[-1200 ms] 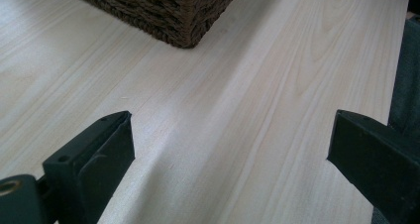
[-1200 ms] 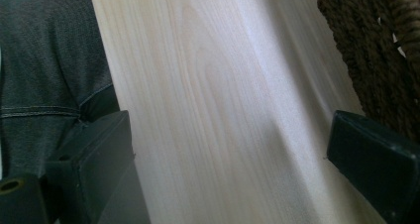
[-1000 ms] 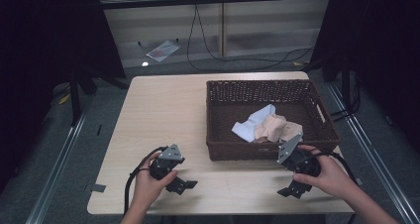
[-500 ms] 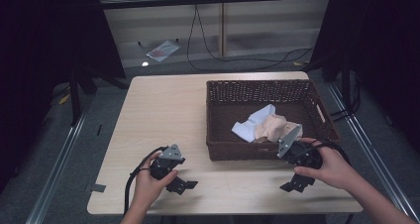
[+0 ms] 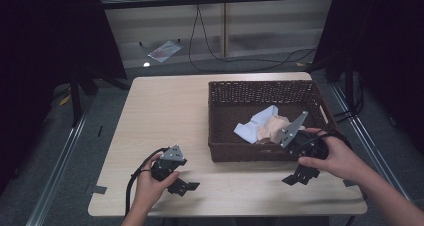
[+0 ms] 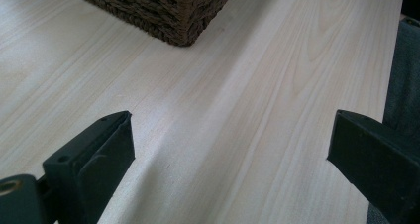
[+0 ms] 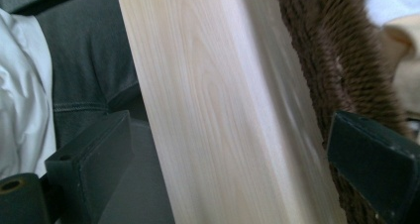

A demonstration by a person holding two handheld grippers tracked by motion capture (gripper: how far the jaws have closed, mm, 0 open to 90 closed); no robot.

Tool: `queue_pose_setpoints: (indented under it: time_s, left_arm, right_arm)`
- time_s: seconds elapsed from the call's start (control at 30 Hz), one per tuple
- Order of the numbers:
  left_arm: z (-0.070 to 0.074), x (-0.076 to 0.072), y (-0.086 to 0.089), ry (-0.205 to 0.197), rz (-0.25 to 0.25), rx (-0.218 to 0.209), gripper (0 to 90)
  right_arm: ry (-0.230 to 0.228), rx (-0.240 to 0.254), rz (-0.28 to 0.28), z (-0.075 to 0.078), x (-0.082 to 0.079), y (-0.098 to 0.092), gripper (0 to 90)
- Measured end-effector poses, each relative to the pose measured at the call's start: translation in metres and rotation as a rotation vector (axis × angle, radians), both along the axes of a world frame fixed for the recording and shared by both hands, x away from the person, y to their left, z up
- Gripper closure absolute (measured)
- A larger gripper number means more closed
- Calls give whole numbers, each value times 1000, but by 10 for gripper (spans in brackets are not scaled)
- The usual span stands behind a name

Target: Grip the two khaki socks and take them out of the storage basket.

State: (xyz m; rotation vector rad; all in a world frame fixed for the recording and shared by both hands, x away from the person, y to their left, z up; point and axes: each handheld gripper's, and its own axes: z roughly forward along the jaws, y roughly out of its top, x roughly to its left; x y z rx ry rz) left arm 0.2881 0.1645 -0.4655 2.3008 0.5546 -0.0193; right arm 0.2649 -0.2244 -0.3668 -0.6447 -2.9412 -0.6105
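1. A pale wooden tabletop (image 5: 165, 111) is seen from the high view, with a dark brown wicker basket (image 5: 220, 146) set on its right half, close to the near edge.
2. Inside the basket, a white cloth (image 5: 252, 128) and a peach-coloured cloth (image 5: 274, 128) are seen lying together, touching, toward the near wall.
3. The left tool (image 5: 182, 186) is held in the person's left hand (image 5: 152, 183) low over the near left part of the tabletop, well apart from the basket; a black cable is looped from it toward the table edge.
4. In the left gripper view, the left tool's jaws are shown spread wide with nothing between them, bare wood lying below and a corner of the basket seen farther off.
5. The right tool (image 5: 300, 175) is held in the person's right hand (image 5: 335, 158) just beside the near right corner of the basket, with its grey plate raised over the basket's near wall.
6. In the right gripper view, the right tool's jaws are likewise shown spread apart and empty; the near strip of tabletop runs between them, the basket's woven wall is seen by one jaw, and the person's grey trousers (image 7: 86, 65) and white garment (image 7: 22, 95) are seen past the table edge.
7. That view is slightly blurred.
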Motion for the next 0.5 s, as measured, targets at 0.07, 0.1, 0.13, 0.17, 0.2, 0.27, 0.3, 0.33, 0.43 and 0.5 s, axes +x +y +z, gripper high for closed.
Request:
queue_pose_setpoints:
  time_s: [0.07,0.1,0.13,0.17,0.2,0.27,0.3,0.33,0.43,0.5]
  left_arm:
    - [0,0,0,0,-2,-1,38]
    - [0,0,0,0,-2,-1,38]
    - [0,0,0,1,-3,2,37]
    - [0,0,0,1,-3,2,37]
    - [0,0,0,-2,-9,3,37]
    - [0,0,0,-1,-7,2,37]
    - [0,0,0,0,-6,2,38]
    - [0,0,0,0,-6,2,38]
    - [0,0,0,-2,-9,2,37]
    - [0,1,0,0,-8,0,38]
  right_arm:
    - [1,15,-2,6,2,-1,39]
    - [-1,18,-6,8,3,-1,39]
    - [-4,18,-10,10,4,-2,39]
    - [-9,22,-9,13,6,-2,39]
    - [-13,28,-20,15,7,-3,39]
    - [-15,46,-27,20,11,-5,39]
    - [-17,50,-33,22,13,-6,39]
    - [-23,47,-42,24,16,-7,39]
    - [-30,51,-57,29,20,-9,39]
    - [-32,60,-69,33,27,-11,39]
